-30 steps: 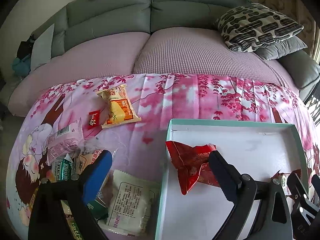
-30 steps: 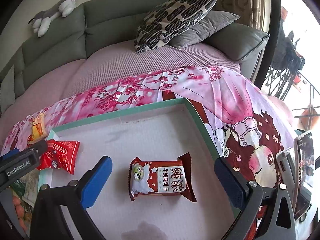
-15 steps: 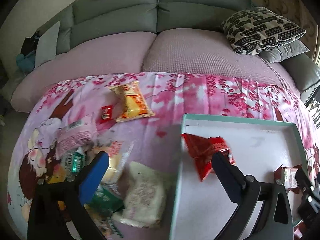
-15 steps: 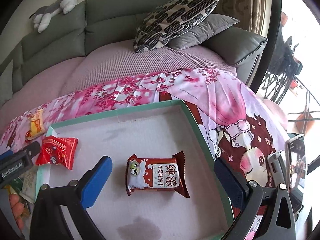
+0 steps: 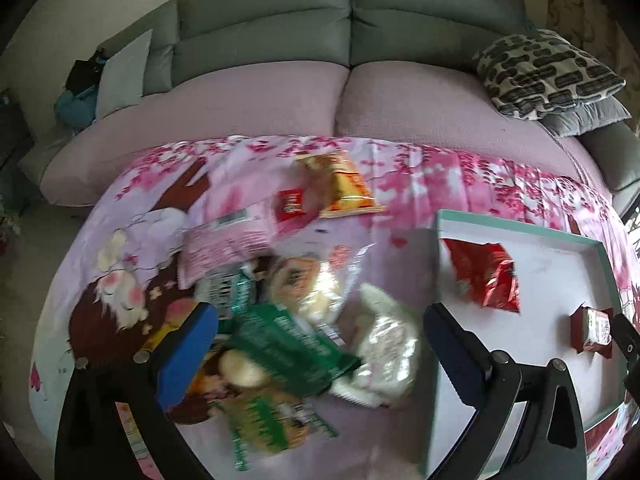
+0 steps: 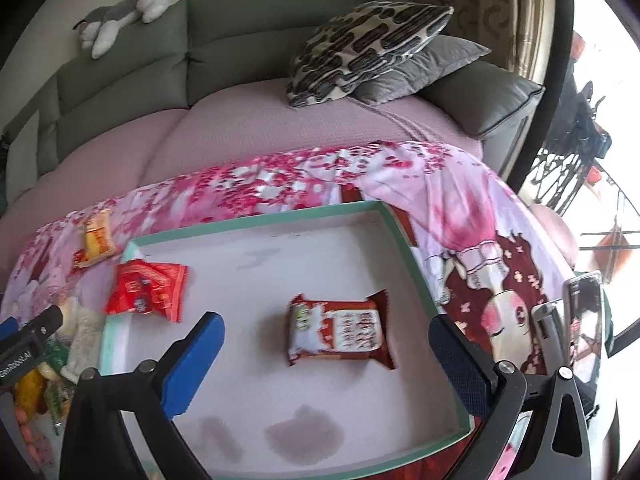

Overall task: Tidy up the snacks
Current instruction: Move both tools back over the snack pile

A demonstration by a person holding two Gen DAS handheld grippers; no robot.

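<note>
A shallow white tray with a teal rim (image 6: 264, 222) (image 5: 520, 224) lies on the pink floral cloth. In it are a crumpled red packet (image 6: 148, 290) (image 5: 486, 276) at the left and a brown-red biscuit packet (image 6: 338, 330) (image 5: 592, 328) near the middle. My left gripper (image 5: 320, 332) is open and empty above a pile of loose snacks, over a green packet (image 5: 288, 352) and a white packet (image 5: 384, 344). My right gripper (image 6: 326, 344) is open and empty over the tray, just before the biscuit packet.
A yellow-orange packet (image 5: 340, 184) (image 6: 96, 240), a small red packet (image 5: 290, 204) and a pink packet (image 5: 224, 248) lie farther back on the cloth. A grey sofa with a patterned cushion (image 6: 368, 44) stands behind. A phone on a stand (image 6: 580, 320) is at the right.
My left gripper has swung left, away from the tray and the red packet, and now hangs over the snack pile. My right gripper has drawn back slightly; both stay open.
</note>
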